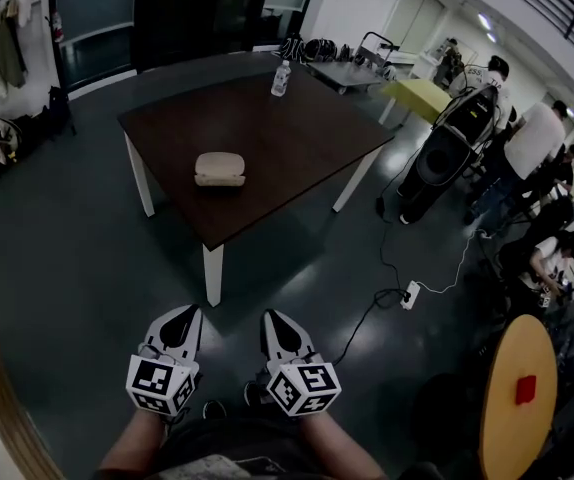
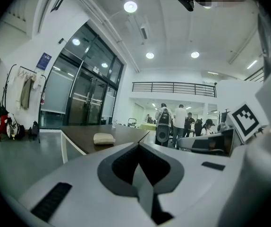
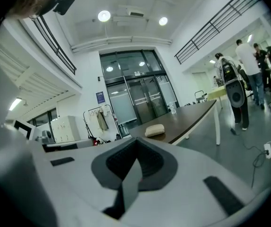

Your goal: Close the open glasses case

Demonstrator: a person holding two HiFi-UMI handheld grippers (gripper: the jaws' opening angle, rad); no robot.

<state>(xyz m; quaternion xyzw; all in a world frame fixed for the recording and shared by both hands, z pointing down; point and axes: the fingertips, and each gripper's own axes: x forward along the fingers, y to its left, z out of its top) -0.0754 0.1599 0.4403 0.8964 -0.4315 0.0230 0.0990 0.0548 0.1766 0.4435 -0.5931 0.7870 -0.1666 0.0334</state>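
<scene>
Left gripper (image 1: 181,318) & right gripper (image 1: 273,320), jaws pressed together on nothing, hang low at frame bottom, prob. tucked in for the walk-up. The glasses case (image 1: 219,169) sits well apart on the dark table (image 1: 307,133), upper centre.

Glasses case (image 1: 219,169) way out on the tabletop (image 1: 297,138), too small to tell if the lid gapes or meets. Bottle (image 1: 280,78) at the far edge, label unreadable. Forearms (image 1: 132,446) chopped by the bottom edge, yellow round table (image 1: 512,408) clipped too.
</scene>
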